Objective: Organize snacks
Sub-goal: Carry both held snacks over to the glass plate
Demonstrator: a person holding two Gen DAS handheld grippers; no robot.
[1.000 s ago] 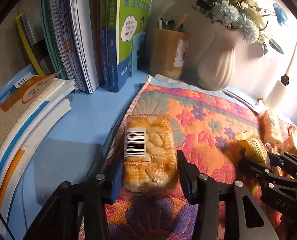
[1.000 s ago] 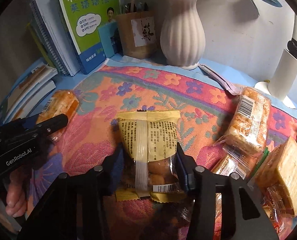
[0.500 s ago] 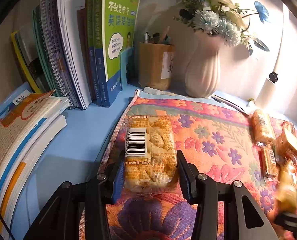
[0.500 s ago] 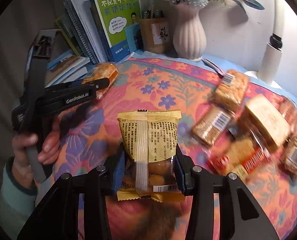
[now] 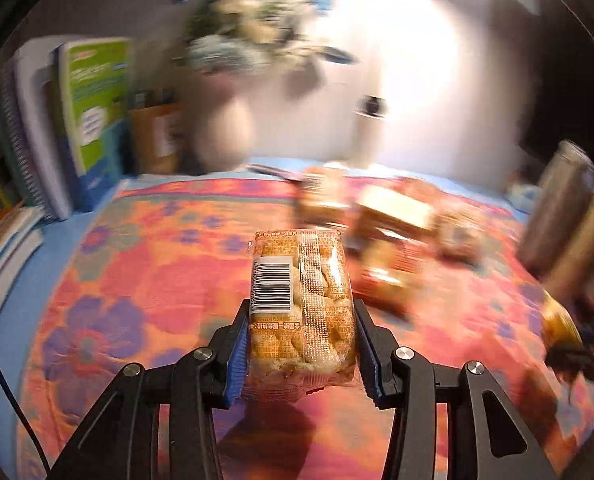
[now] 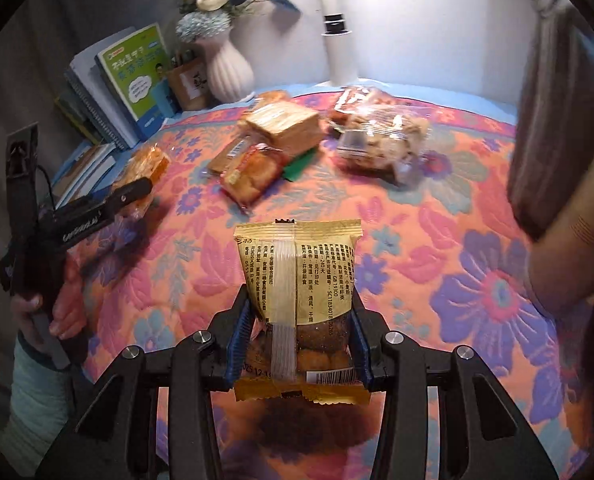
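Observation:
My left gripper (image 5: 301,344) is shut on an orange packet of biscuits (image 5: 301,300) with a barcode label, held above the flowered cloth (image 5: 145,280). My right gripper (image 6: 297,344) is shut on a yellow snack packet (image 6: 297,272) with brown balls showing through its clear lower part. In the right wrist view the left gripper (image 6: 137,192) shows at the left with its orange packet (image 6: 145,164), held by a hand (image 6: 61,316). Several other snack packets (image 6: 281,128) lie in a heap at the back of the cloth, among them a clear bag (image 6: 381,140).
Upright books (image 6: 133,80), a brown pen holder (image 6: 189,84) and a white vase of flowers (image 6: 229,68) stand along the back left. A white lamp post (image 6: 337,52) rises at the back. A dark flask (image 6: 557,120) stands at the right edge.
Both grippers have lifted their packets off the cloth and swung to the right. The snack heap and the flask have come into the left wrist view, now blurred by motion.

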